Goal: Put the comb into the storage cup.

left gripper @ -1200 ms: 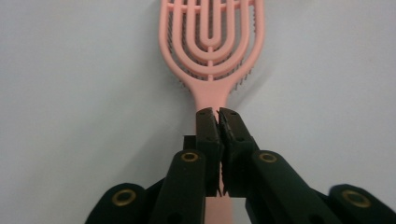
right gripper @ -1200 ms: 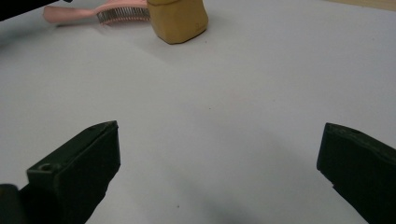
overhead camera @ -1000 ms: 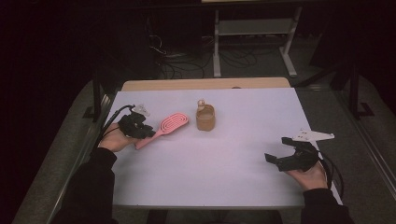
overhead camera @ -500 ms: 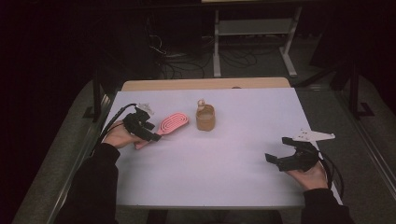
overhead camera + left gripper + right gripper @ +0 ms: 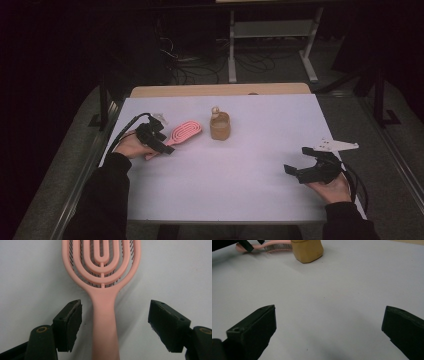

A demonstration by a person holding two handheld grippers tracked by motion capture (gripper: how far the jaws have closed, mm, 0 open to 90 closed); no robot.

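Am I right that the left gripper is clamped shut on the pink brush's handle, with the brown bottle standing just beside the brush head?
Not quite: the left gripper is open, not clamped. In the left gripper view its jaws, which have just been opening, stand clear of the brush handle on both sides. The bottle does stand beside the brush head.

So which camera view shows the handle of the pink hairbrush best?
The left gripper view: the pink hairbrush lies close up, its handle running between the open jaws of the left hand-held gripper, untouched by either pad. The high view shows the brush small, its handle partly behind that gripper. The right gripper view shows it edge-on, far off.
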